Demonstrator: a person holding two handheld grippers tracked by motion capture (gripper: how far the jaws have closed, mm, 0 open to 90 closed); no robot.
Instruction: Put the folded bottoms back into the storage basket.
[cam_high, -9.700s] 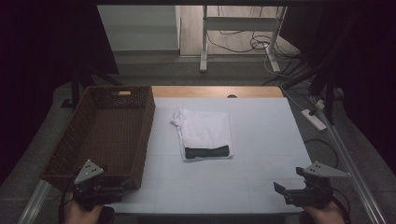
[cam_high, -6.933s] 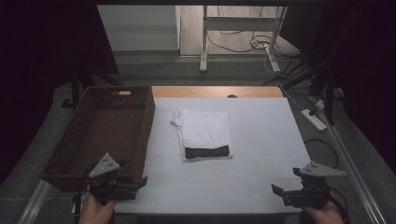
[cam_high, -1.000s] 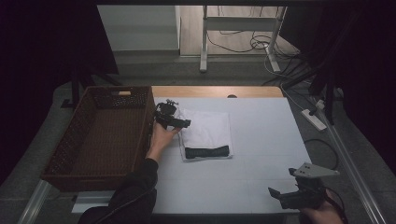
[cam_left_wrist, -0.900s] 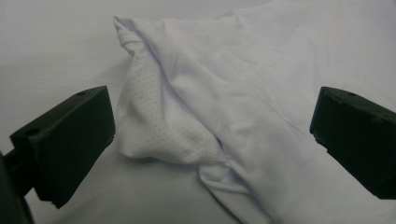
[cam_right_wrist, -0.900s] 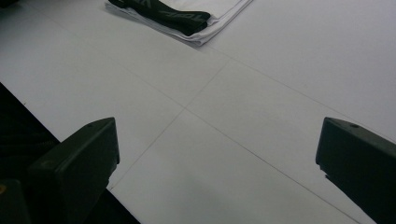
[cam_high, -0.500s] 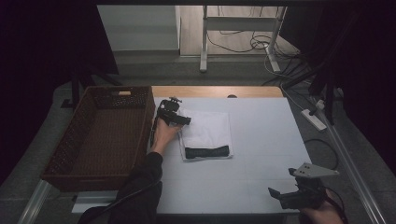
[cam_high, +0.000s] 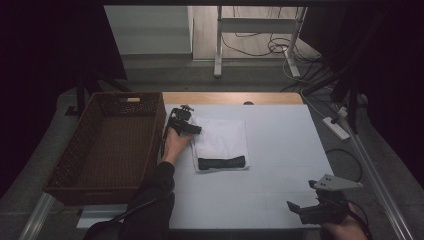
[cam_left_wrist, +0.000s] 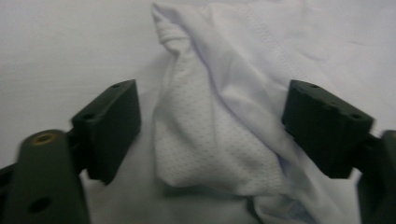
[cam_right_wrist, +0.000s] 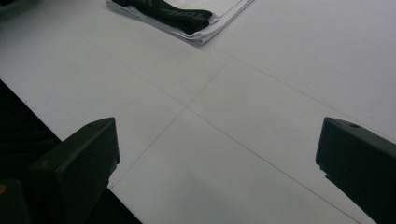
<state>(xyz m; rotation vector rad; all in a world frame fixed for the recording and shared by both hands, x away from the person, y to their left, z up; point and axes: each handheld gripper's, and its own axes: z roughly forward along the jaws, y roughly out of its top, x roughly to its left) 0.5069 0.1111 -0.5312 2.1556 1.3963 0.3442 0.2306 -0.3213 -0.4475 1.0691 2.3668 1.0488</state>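
A folded white garment (cam_high: 222, 140) with a black band (cam_high: 221, 162) along its near edge lies in the middle of the white table (cam_high: 280, 145). My left gripper (cam_high: 186, 126) is at the garment's far left corner, reached out on a dark sleeve. In the left gripper view its jaws stand open on either side of a bunched fold of white mesh cloth (cam_left_wrist: 212, 140), not closed on it. My right gripper (cam_high: 312, 212) hovers open near the table's front right edge. In the right gripper view the garment (cam_right_wrist: 196, 18) lies far ahead.
A brown wicker basket (cam_high: 75, 165) stands along the table's left side, right beside my left arm. A power strip (cam_high: 336, 127) and cables lie off the right edge. A wooden strip (cam_high: 230, 97) runs along the table's far edge.
My left gripper has travelled from the front left corner up beside the basket to the garment's far left corner. In the last second it edged slightly farther. The right gripper has stayed put.
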